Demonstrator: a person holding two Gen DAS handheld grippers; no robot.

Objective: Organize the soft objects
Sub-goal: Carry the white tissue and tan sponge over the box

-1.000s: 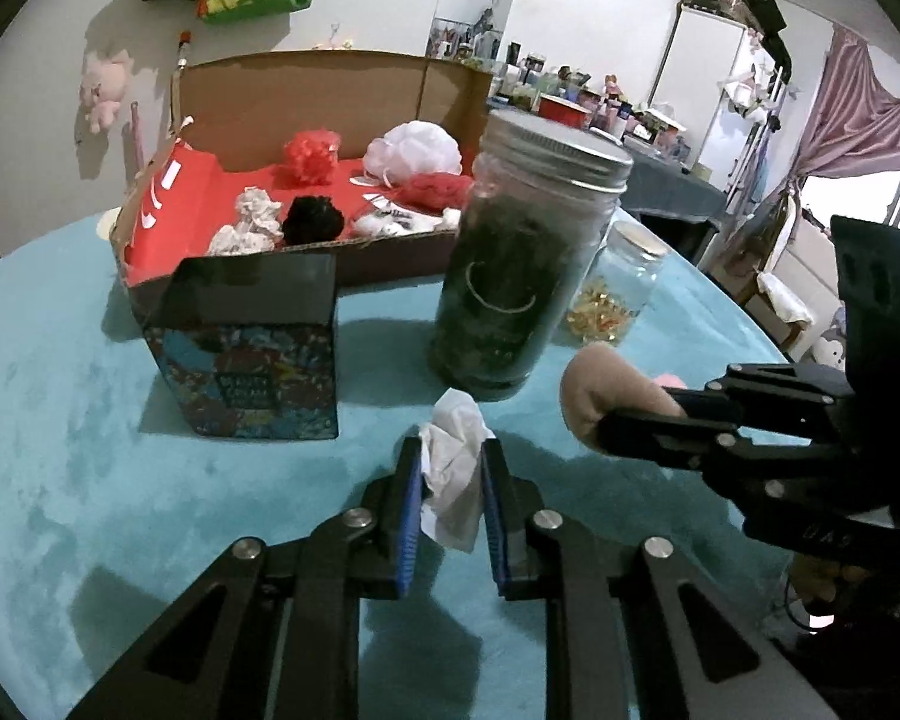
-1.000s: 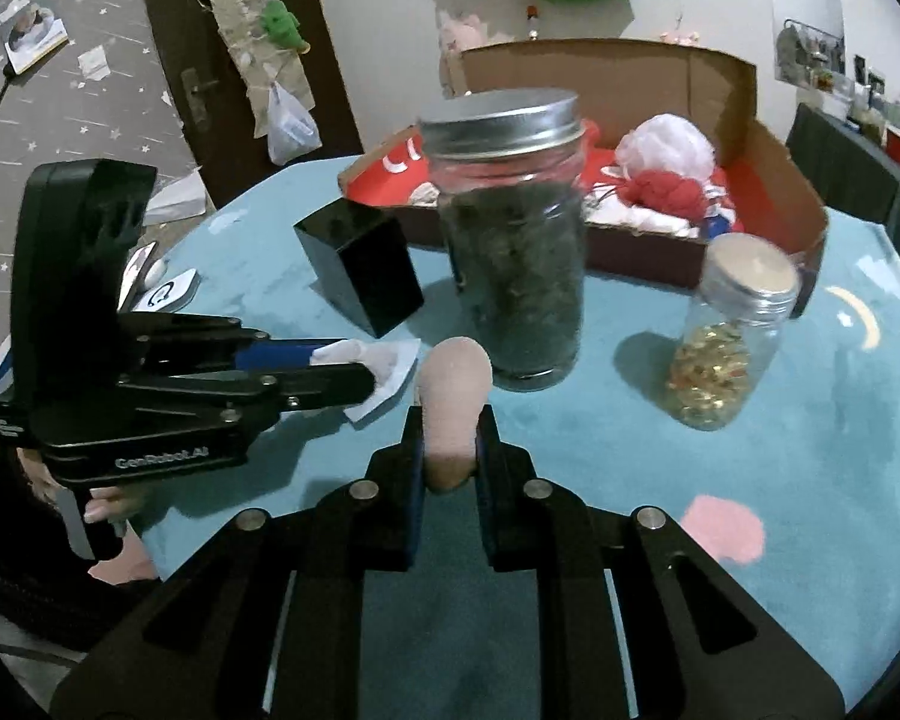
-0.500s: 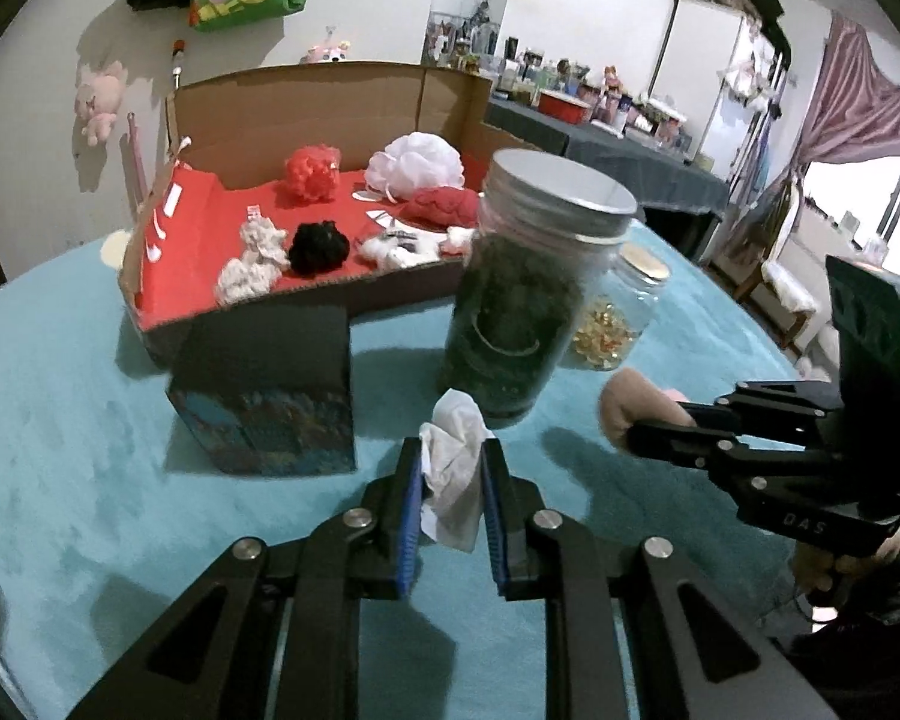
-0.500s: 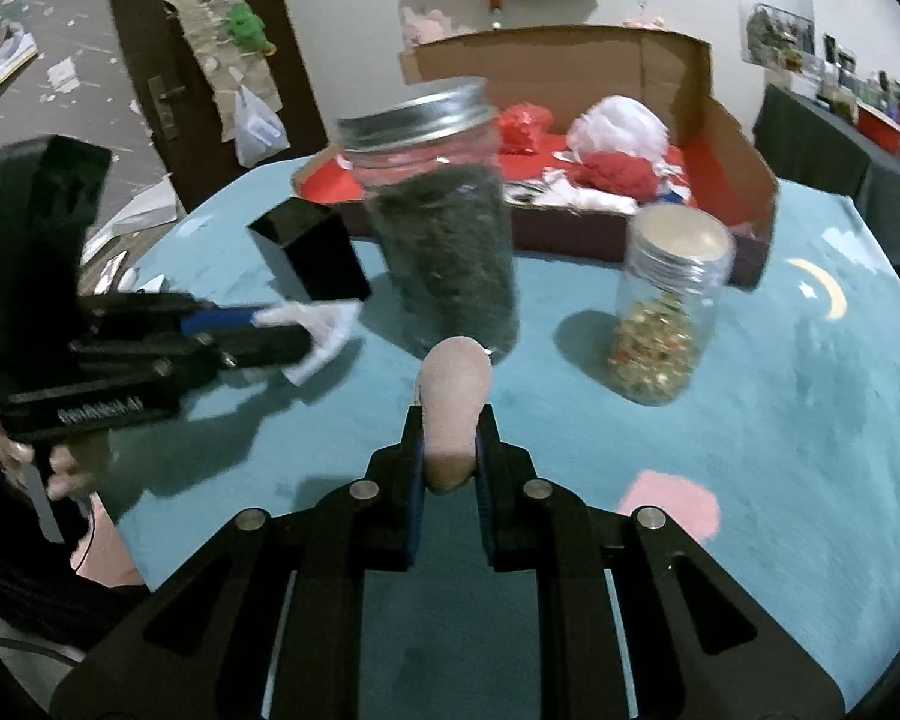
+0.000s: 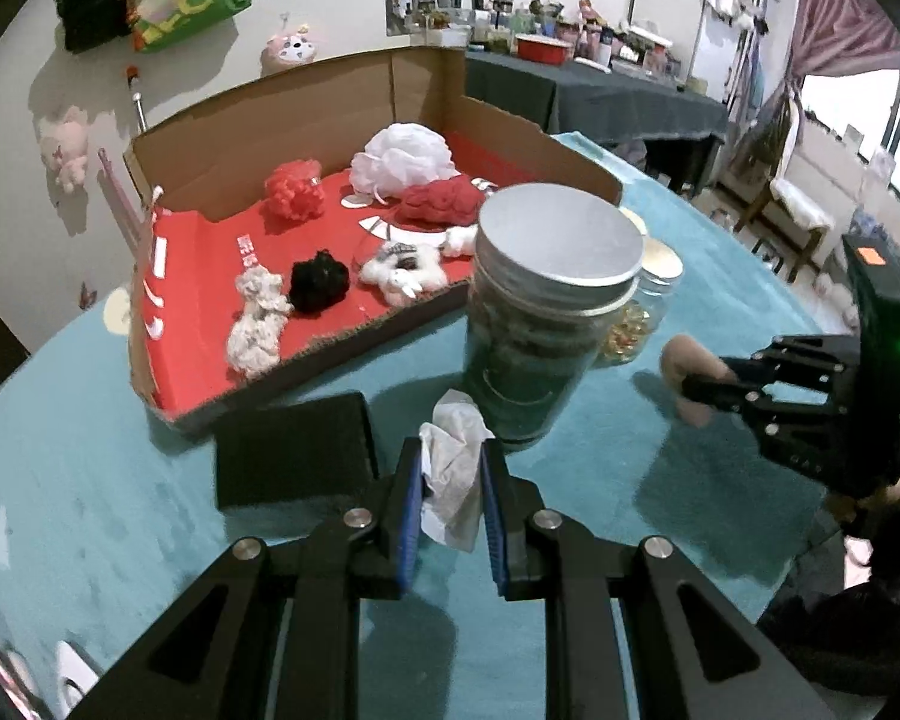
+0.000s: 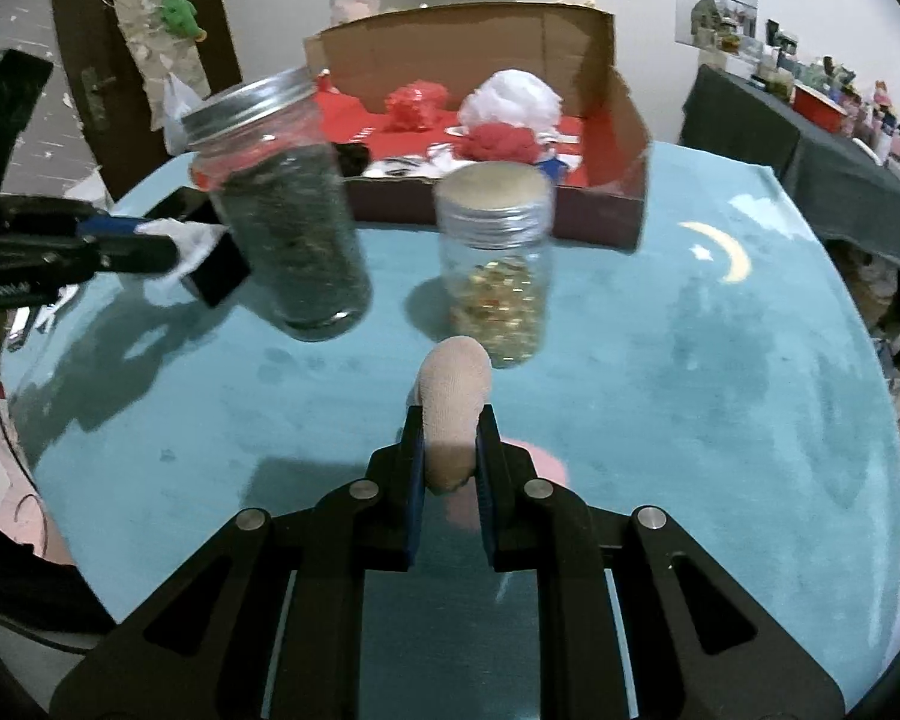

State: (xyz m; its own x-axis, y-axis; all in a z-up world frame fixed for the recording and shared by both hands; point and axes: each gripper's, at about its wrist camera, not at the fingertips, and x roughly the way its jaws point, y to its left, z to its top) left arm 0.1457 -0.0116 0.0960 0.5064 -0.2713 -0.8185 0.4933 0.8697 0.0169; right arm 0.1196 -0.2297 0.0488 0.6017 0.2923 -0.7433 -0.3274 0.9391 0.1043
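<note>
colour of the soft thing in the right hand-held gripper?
Beige/tan soft roll, clamped in the right hand-held gripper. Best seen in the right wrist view.

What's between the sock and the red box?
The small jar of golden bits stands between the beige sock and the cardboard box, in the right wrist view.

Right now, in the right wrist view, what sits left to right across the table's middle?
left gripper holding white tissue → dark-filled jar → small jar of golden bits → moon print.

Two lidded jars (image 6: 294,210) (image 6: 498,258), perhaps glass
</note>
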